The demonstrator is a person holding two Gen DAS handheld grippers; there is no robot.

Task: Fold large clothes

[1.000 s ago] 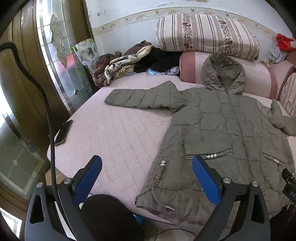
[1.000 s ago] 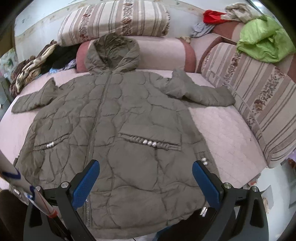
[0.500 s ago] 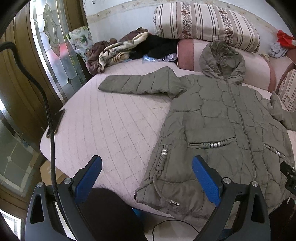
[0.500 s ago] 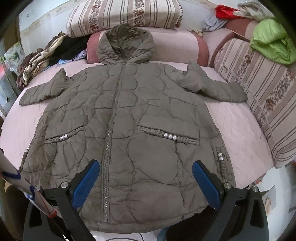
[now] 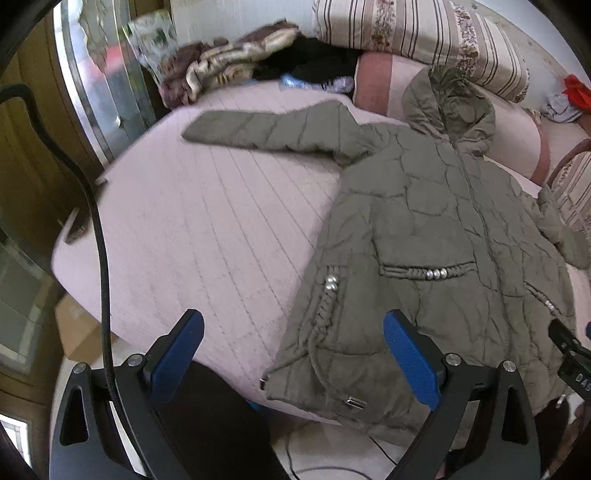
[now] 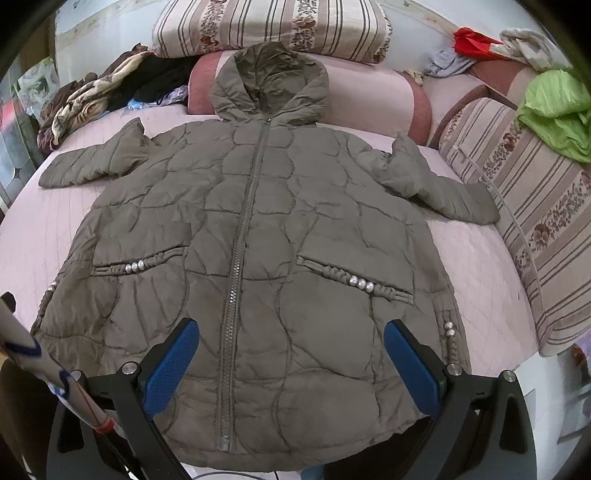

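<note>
An olive quilted hooded coat (image 6: 280, 229) lies flat, front up and zipped, on a pink quilted bed (image 6: 476, 280), sleeves spread to both sides, hood against a pink bolster. In the left wrist view the coat (image 5: 436, 236) fills the right half, its left sleeve (image 5: 266, 131) stretched toward the window. My left gripper (image 5: 293, 356) is open and empty above the coat's lower left hem corner. My right gripper (image 6: 291, 363) is open and empty above the coat's lower front, straddling the zipper.
A striped pillow (image 6: 269, 26) and a pink bolster (image 6: 373, 92) stand at the bed's head. A pile of clothes (image 5: 236, 66) lies at the back left, a green garment (image 6: 557, 110) on striped cushions (image 6: 535, 206) at right. A phone (image 5: 75, 229) lies at the bed's left edge.
Both grippers have moved forward and higher over the bed, so the coat sits lower and larger in both views. The coat has not moved. Both grippers stay open.
</note>
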